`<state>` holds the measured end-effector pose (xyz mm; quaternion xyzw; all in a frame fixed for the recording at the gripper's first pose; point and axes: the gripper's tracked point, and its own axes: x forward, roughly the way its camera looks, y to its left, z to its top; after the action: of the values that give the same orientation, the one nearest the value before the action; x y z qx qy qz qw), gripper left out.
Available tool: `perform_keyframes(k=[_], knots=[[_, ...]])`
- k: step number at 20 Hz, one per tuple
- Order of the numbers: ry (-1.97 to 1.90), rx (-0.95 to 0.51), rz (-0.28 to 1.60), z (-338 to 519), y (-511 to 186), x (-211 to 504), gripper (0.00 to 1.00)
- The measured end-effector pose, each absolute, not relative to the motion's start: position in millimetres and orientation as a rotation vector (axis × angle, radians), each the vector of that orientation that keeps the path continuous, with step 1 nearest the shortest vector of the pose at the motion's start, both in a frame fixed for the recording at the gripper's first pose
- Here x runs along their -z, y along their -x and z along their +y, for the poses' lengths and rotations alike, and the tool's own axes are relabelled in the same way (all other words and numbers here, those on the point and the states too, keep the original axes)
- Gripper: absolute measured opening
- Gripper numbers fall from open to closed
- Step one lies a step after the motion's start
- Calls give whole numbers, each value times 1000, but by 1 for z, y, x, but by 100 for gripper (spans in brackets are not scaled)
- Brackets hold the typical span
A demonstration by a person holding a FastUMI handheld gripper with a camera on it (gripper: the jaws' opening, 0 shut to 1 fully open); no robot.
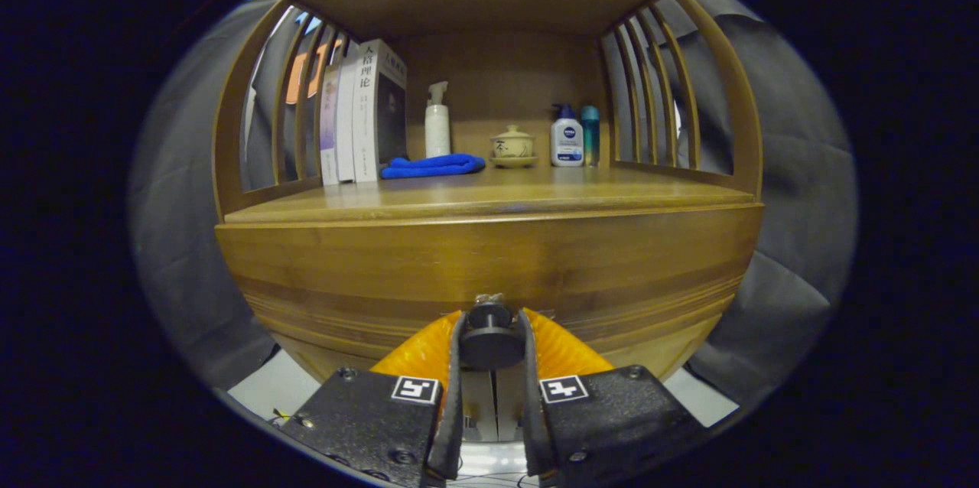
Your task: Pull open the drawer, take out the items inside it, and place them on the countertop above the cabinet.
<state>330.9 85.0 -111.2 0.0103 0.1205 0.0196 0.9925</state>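
Hand-held gripper (490, 339) clamped on drawer knob (490, 336), knob between both fingers; drawer front (489, 266) dead ahead, 12 o'clock.

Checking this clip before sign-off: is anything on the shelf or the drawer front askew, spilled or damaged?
Nothing stands out. The books, pump bottle, lidded bowl and two small bottles stand upright, and the blue cloth lies folded. The gripper is shut on the drawer knob; the drawer front looks intact.

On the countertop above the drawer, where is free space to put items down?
The front strip of the countertop is bare. The back is crowded: books, blue cloth, pump bottle, lidded bowl, two bottles. The gripper jaws grip the drawer knob.
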Motion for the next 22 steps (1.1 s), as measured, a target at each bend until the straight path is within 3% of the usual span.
perform_keyframes(k=[22], knots=[[13,-53,245,70,-202,124,34]])
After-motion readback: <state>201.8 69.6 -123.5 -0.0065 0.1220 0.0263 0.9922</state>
